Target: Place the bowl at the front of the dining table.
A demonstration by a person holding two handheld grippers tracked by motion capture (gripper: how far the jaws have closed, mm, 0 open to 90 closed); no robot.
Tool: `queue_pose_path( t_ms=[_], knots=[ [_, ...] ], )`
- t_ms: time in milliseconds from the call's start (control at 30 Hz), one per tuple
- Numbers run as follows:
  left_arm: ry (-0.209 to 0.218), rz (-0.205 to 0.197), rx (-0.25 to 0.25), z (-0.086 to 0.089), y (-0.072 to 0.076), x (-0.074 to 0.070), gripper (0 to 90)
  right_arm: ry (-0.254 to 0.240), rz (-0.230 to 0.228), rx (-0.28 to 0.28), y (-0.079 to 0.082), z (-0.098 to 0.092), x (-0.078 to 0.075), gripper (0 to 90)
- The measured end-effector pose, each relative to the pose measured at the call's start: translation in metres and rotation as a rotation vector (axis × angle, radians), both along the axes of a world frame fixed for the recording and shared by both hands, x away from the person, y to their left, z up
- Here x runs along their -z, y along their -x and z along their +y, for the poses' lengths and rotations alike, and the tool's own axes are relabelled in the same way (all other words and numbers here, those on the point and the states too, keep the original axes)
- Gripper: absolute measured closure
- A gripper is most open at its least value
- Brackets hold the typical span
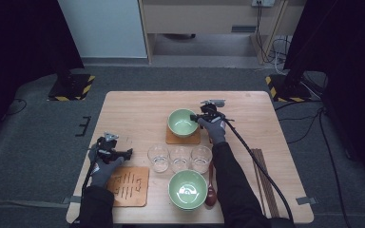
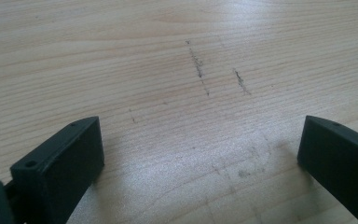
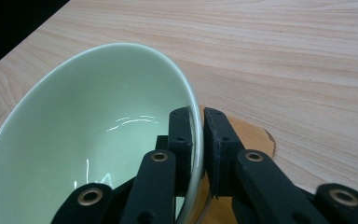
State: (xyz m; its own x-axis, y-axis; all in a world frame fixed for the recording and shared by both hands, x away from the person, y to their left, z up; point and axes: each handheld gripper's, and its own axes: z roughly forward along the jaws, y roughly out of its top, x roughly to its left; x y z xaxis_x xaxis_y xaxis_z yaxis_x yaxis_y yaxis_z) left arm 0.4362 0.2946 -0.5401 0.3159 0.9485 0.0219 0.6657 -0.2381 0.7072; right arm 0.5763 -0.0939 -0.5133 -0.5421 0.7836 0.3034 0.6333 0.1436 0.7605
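Table [image 1: 138, 107]: pale wood, faint dark scuffs under my left side. Near edge, centre: a second green bowl [image 1: 187, 189], upright. Just beyond it, three clear glasses [image 1: 180, 158] in a row, close together. Dark red spoon [image 1: 211, 192] lies just right of that bowl. Patterned wooden mat [image 1: 130, 186] at my near left. Bundle of dark chopsticks [image 1: 263, 176] well to the right.
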Motion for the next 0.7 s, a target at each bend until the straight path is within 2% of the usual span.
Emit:
queue_pose_path(
  t_ms=[233, 400, 433, 700],
  knots=[
    [0.001, 0.000, 0.000, 0.000, 0.000, 0.000, 0.0, 0.009, -0.008, 0.010, 0.000, 0.001, 0.002, 81.8],
    [0.000, 0.001, 0.001, 0.000, 0.000, 0.000, 0.0, 0.024, -0.008, 0.006, 0.000, 0.002, 0.004, 78.1],
    [0.000, 0.001, 0.001, 0.000, 0.000, 0.000, 0.0, 0.009, -0.007, 0.009, 0.000, 0.002, 0.004, 76.2],
    [0.000, 0.001, 0.001, 0.000, 0.000, 0.000, 0.0, -0.018, -0.062, 0.017, 0.004, 0.000, -0.009, 67.0]
  ],
)
